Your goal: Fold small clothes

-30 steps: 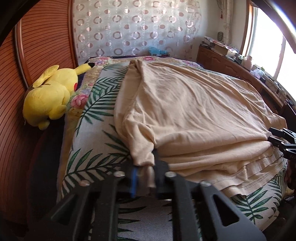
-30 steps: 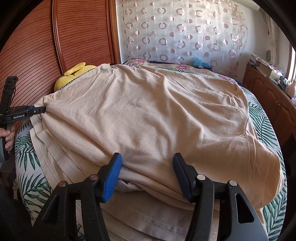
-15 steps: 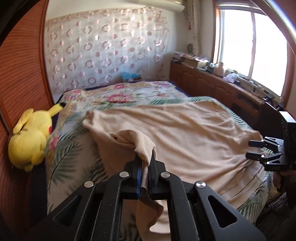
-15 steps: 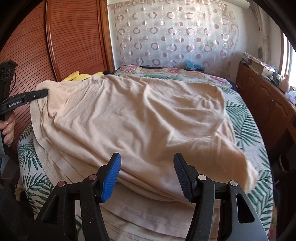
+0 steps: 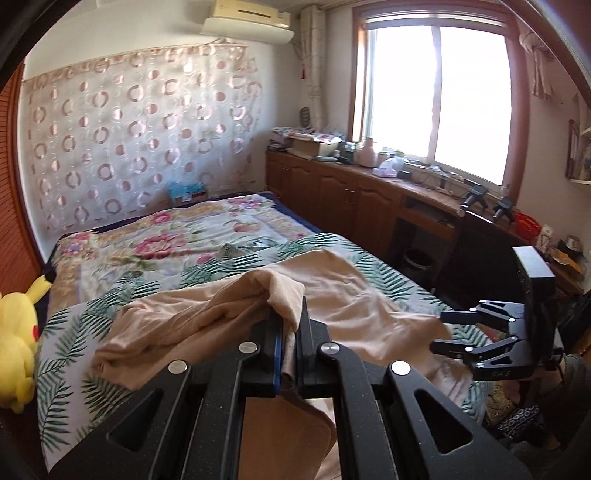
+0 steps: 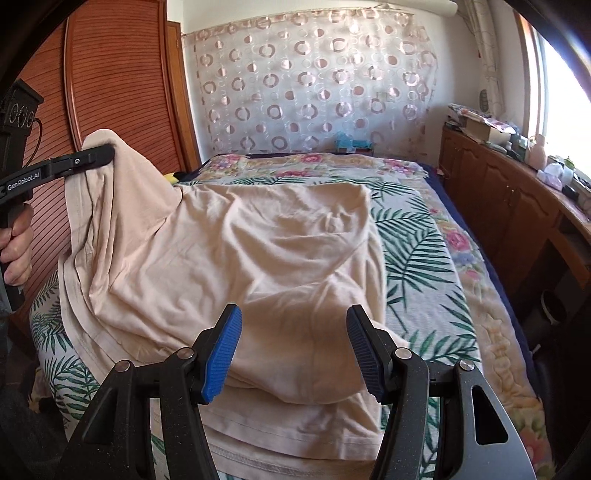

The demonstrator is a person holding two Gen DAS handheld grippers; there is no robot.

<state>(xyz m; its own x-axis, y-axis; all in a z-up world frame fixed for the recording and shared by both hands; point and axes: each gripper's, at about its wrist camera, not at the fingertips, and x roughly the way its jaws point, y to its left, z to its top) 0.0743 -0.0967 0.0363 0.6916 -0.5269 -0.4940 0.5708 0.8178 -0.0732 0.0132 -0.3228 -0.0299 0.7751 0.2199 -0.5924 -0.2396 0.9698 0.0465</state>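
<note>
Left gripper [image 5: 289, 341] jaws pinching a raised fold of the beige shirt [image 6: 258, 258], right gripper [image 6: 293, 349] jaws spread above its near edge, shirt draped across the leaf-print bed [image 6: 417, 251]

1. Setting: a lived-in home bedroom.
2. Bed [image 5: 110, 280] directly ahead of the left gripper [image 5: 290, 343], covered with a palm-leaf and floral bedspread.
3. Yellow plush toy [image 5: 16, 343] at the bed's edge, far left of that gripper.
4. Circle-patterned curtain [image 5: 140, 140] on the wall beyond the bed; air conditioner [image 5: 247, 20] mounted above it.
5. Wooden cabinets [image 5: 332, 199] ahead and to the right, under a bright window [image 5: 436, 85], their top cluttered with household items.
6. Slatted wooden wardrobe door [image 6: 118, 85] ahead-left of the right gripper [image 6: 293, 350].
</note>
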